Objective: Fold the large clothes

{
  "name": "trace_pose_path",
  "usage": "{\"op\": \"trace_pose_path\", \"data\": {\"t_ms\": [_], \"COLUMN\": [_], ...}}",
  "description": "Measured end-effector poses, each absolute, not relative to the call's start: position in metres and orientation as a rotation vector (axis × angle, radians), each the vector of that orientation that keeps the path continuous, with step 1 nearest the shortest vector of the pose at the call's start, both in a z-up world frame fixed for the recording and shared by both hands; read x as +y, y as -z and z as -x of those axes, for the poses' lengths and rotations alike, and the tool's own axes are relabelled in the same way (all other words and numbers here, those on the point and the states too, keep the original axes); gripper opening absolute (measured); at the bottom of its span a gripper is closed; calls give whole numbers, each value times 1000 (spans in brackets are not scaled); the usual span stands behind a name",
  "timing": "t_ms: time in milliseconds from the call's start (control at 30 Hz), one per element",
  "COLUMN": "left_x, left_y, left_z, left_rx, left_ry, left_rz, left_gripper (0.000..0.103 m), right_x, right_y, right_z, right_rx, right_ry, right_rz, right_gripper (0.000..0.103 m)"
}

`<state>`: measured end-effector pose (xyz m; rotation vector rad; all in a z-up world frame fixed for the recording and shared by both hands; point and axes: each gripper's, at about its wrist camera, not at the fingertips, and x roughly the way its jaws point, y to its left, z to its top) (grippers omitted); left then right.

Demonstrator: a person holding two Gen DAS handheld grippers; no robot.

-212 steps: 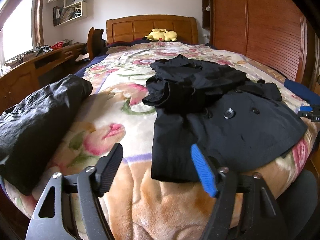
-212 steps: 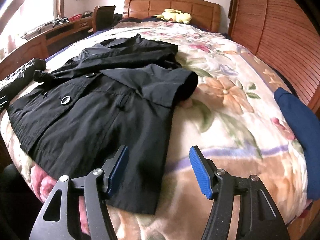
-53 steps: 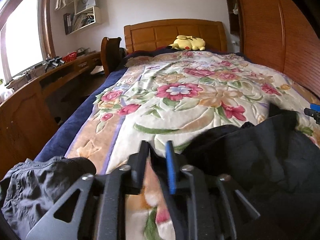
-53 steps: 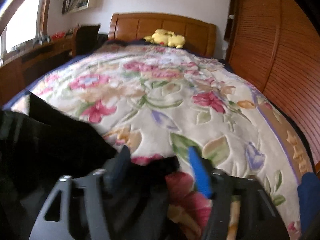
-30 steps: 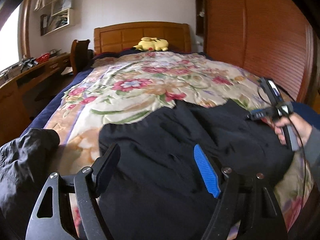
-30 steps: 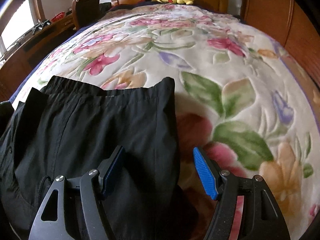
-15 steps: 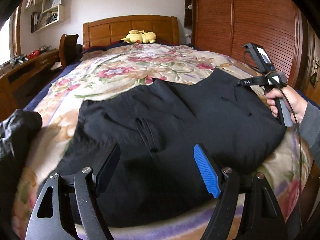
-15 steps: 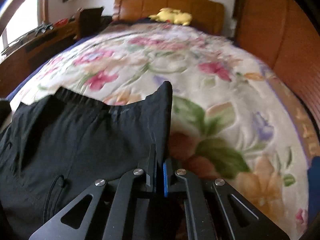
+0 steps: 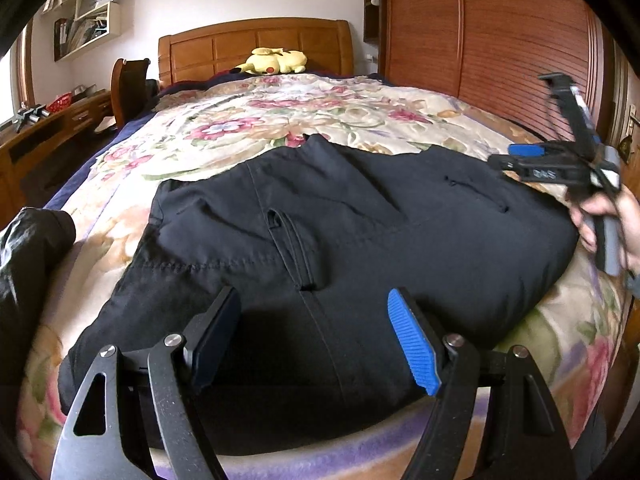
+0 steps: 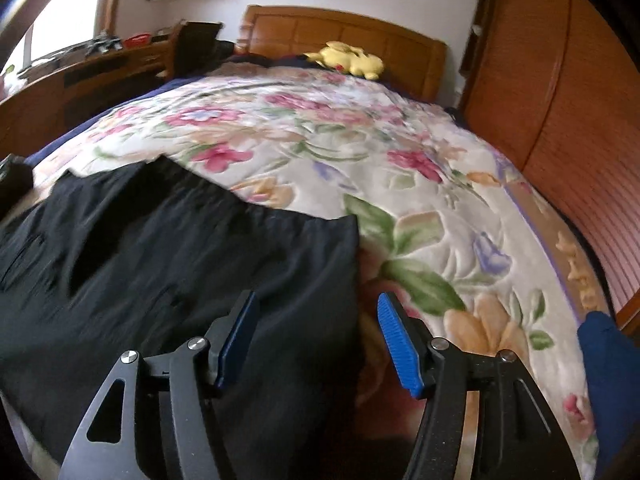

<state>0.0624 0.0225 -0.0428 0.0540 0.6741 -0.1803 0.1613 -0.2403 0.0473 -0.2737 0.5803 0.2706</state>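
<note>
1. My left claw (image 9: 314, 330) hangs with its jaws spread, gripping nothing; the coat (image 9: 340, 216) lies below and beyond the pads, and I see no contact.
2. My right claw (image 10: 318, 338) has just been opening; its jaws now stand apart and released. The coat's right edge runs between them underneath, but the pads do not press it.
3. In the left view, the right claw (image 9: 532, 158) shows at the far right, held in my right hand (image 9: 608, 224) just past the coat's right side.
4. The coat is black and lies flat, back up, across the near end of the bed (image 9: 280, 112). A belt loop (image 9: 294, 246) stands on its centre seam, just ahead of my left claw.
5. The coat's near hem hangs close to the bed's front edge; its far edge reaches about the middle of the floral cover.
6. A second dark garment (image 9: 28, 248) sits bunched at the bed's left edge, apart from the coat.
7. A blue cloth (image 10: 608, 380) lies at the bed's right edge in the right view, well apart from the coat.
8. A yellow plush (image 9: 274, 61) rests by the headboard (image 9: 256, 42), far from the coat.
9. A wooden wardrobe (image 9: 500, 32) stands on the right, a desk (image 9: 48, 128) on the left.
</note>
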Motion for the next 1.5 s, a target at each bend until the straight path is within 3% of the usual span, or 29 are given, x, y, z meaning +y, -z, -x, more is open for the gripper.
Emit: {"op": "trace_pose_path", "data": {"t_ms": [533, 1067, 1500], "left_x": [22, 19, -5], "left_y": [45, 49, 26], "left_z": [-61, -58, -48], "left_rx": [683, 689, 613], "left_ry": [180, 177, 264], "left_rz": [-60, -83, -68], "left_gripper": [77, 77, 77], "right_x": [-200, -170, -239], "right_y": [-41, -16, -47], "right_z": [-72, -73, -42], "right_rx": [591, 643, 584], "right_ry": [-597, -582, -437], "right_rz": [242, 331, 284], "right_gripper": [64, 64, 64]}}
